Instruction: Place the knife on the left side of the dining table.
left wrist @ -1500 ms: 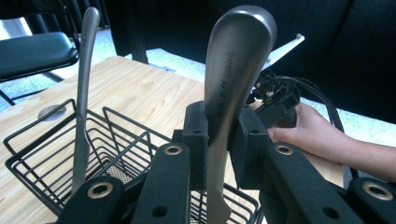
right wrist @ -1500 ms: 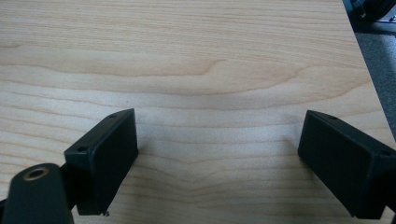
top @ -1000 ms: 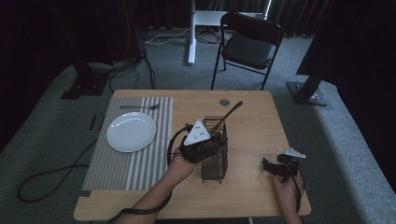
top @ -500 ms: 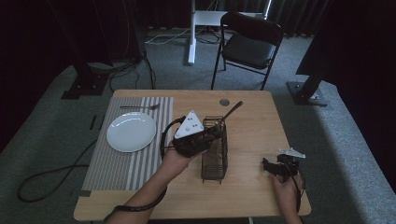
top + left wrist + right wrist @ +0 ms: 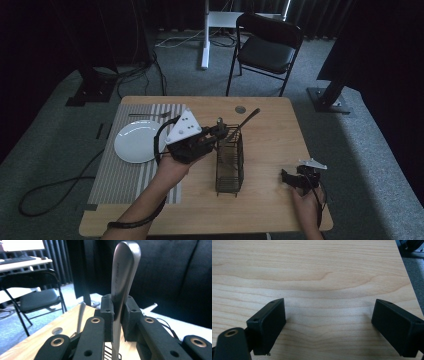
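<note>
My left gripper (image 5: 218,132) is shut on the handle of a silver utensil (image 5: 123,270), held upright. Its lower end is hidden behind the jaws. In the high view the utensil (image 5: 219,122) stands at the far left corner of a black wire cutlery basket (image 5: 230,167) in the middle of the wooden table (image 5: 270,135). A dark-handled utensil (image 5: 248,119) leans out of the basket's far end; it shows blurred as a grey handle (image 5: 80,312). My right gripper (image 5: 291,178) rests near the table's right front edge, open over bare wood (image 5: 329,325).
A white plate (image 5: 136,141) lies on a striped placemat (image 5: 122,175) at the table's left, with a fork (image 5: 147,115) behind it. A round grommet (image 5: 240,109) sits near the far edge. A black folding chair (image 5: 267,47) stands beyond the table.
My left gripper has risen and drifted left and back along the basket, with the silver utensil in its jaws. The right gripper has stayed put.
</note>
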`<state>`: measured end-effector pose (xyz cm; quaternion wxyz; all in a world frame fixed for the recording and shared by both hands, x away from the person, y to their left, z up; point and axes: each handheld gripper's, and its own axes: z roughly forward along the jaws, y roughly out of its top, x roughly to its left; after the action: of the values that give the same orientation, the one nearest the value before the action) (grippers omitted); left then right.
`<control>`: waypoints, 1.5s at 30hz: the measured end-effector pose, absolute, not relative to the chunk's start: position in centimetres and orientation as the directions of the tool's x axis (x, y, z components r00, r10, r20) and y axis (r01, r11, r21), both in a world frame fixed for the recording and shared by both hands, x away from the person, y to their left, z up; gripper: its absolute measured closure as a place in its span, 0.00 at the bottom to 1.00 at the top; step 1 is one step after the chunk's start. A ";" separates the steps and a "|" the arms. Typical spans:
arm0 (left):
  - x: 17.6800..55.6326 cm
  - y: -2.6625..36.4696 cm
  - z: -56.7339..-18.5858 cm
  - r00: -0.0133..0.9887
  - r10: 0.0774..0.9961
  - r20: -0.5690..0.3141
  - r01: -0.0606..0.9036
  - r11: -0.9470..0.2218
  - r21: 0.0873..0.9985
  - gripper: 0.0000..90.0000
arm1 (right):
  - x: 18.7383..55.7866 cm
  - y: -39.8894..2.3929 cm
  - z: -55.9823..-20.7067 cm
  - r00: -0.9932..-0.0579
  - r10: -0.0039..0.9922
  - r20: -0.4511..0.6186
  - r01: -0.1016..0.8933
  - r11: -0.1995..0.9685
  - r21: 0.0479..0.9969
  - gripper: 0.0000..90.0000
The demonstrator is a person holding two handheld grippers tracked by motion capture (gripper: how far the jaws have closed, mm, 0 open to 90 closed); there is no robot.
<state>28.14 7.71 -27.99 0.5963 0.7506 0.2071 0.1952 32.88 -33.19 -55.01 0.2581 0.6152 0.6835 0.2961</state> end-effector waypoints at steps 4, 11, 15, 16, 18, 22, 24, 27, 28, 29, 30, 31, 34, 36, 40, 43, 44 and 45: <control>27.9 8.9 -27.2 0.820 0.571 0.043 0.076 -0.183 0.980 0.91 | 32.9 -33.2 -55.0 -0.110 0.994 0.011 0.688 0.068 0.722 0.13; 27.5 10.7 -26.7 0.797 0.602 0.049 0.074 -0.178 0.981 0.92 | 32.9 -33.2 -55.0 -0.109 0.994 0.011 0.688 0.067 0.722 0.13; 27.5 11.8 -27.0 0.780 0.624 0.040 0.087 -0.172 0.981 0.92 | 32.9 -33.2 -55.0 -0.109 0.994 0.011 0.688 0.067 0.722 0.13; 27.5 12.1 -27.2 0.778 0.627 0.034 0.093 -0.169 0.981 0.92 | 32.9 -33.2 -55.0 -0.109 0.994 0.011 0.688 0.067 0.722 0.13; 27.5 12.7 -27.5 0.764 0.645 0.038 0.099 -0.175 0.980 0.92 | 32.9 -33.2 -55.0 -0.109 0.994 0.011 0.688 0.068 0.723 0.13; 27.5 14.0 -28.3 0.740 0.672 0.027 0.122 -0.172 0.978 0.92 | 32.9 -33.2 -55.0 -0.109 0.994 0.011 0.688 0.068 0.722 0.13; 27.5 14.6 -28.7 0.732 0.681 0.022 0.134 -0.175 0.975 0.92 | 32.9 -33.2 -55.0 -0.110 0.994 0.011 0.688 0.068 0.723 0.13; 27.5 15.6 -29.4 0.713 0.702 0.014 0.148 -0.169 0.974 0.92 | 32.9 -33.2 -55.0 -0.110 0.994 0.011 0.688 0.068 0.722 0.13; 27.5 15.9 -29.7 0.705 0.709 0.008 0.153 -0.163 0.975 0.92 | 32.9 -33.2 -55.0 -0.109 0.994 0.011 0.688 0.067 0.722 0.13; 27.6 16.2 -30.0 0.702 0.712 0.006 0.159 -0.164 0.974 0.93 | 32.9 -33.2 -55.0 -0.110 0.994 0.011 0.688 0.068 0.723 0.13; 27.6 16.5 -30.2 0.696 0.718 0.004 0.162 -0.162 0.973 0.93 | 32.9 -33.2 -55.0 -0.109 0.994 0.011 0.688 0.068 0.722 0.13; 27.7 16.8 -30.6 0.686 0.728 0.004 0.167 -0.163 0.972 0.93 | 32.9 -33.2 -55.0 -0.109 0.994 0.011 0.688 0.068 0.722 0.13; 27.9 17.8 -31.8 0.666 0.746 -0.009 0.192 -0.160 0.968 0.93 | 32.9 -33.2 -55.0 -0.109 0.994 0.011 0.688 0.068 0.722 0.13; 28.1 18.4 -32.6 0.649 0.761 -0.024 0.211 -0.149 0.966 0.93 | 32.9 -33.2 -55.0 -0.109 0.994 0.012 0.688 0.067 0.722 0.13; 28.5 19.6 -34.3 0.624 0.779 -0.055 0.250 -0.132 0.959 0.93 | 32.9 -33.2 -55.0 -0.108 0.994 0.012 0.689 0.066 0.722 0.13; 28.7 20.2 -35.5 0.603 0.795 -0.070 0.274 -0.124 0.954 0.93 | 32.9 -33.2 -55.0 -0.109 0.994 0.012 0.688 0.067 0.723 0.13; 28.8 20.3 -35.9 0.597 0.799 -0.077 0.280 -0.118 0.953 0.93 | 32.9 -33.2 -55.0 -0.109 0.994 0.012 0.688 0.066 0.723 0.13; 28.9 20.5 -36.3 0.593 0.801 -0.084 0.286 -0.112 0.952 0.93 | 32.9 -33.2 -55.0 -0.109 0.994 0.012 0.688 0.067 0.723 0.13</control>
<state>28.90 20.47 -36.26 0.5442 0.7072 0.3845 0.2365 32.88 -33.18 -55.01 0.2583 0.6155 0.6830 0.2964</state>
